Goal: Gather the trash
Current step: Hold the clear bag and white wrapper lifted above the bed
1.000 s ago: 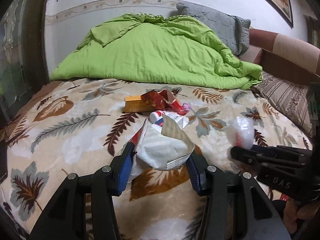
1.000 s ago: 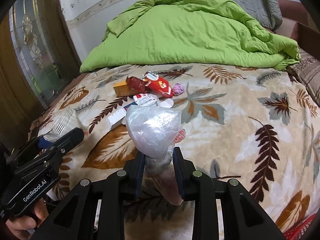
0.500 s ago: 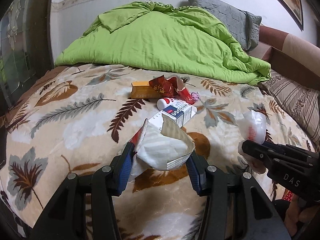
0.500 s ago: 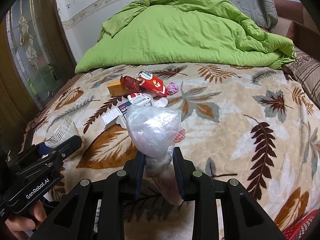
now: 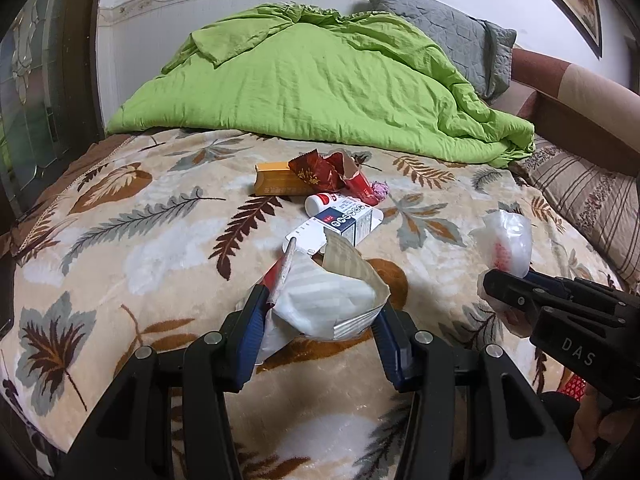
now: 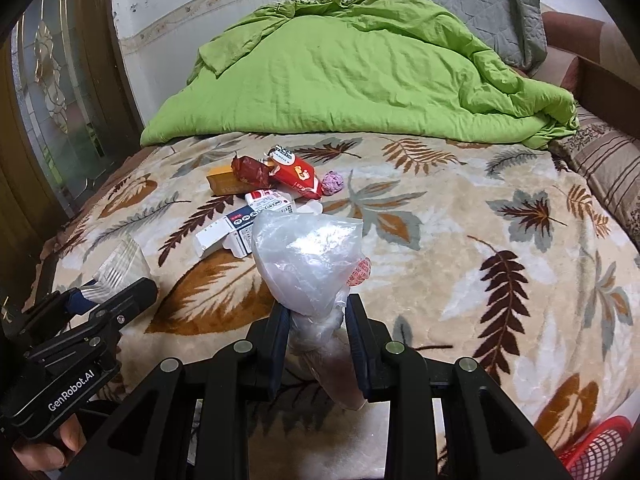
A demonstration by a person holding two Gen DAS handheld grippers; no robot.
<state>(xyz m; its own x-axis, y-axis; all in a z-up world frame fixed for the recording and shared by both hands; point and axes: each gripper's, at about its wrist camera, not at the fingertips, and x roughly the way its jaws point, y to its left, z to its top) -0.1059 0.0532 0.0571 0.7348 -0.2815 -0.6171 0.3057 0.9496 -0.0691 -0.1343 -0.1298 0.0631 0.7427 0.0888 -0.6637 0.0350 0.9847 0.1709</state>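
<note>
Both views tilted down slightly; my left gripper (image 5: pixel 320 316) clamps wrapper (image 5: pixel 328 300), right gripper (image 6: pixel 316 324) pinches bag (image 6: pixel 308 256); thin film could slip out.

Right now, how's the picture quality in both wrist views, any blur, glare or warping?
Left wrist view: sharp, with strong fisheye bending at the edges, dark corners, and soft even light on the silver-lined wrapper in the left gripper. Right wrist view: equally sharp and warped, with mild white glare on the clear plastic bag in the right gripper.
</note>
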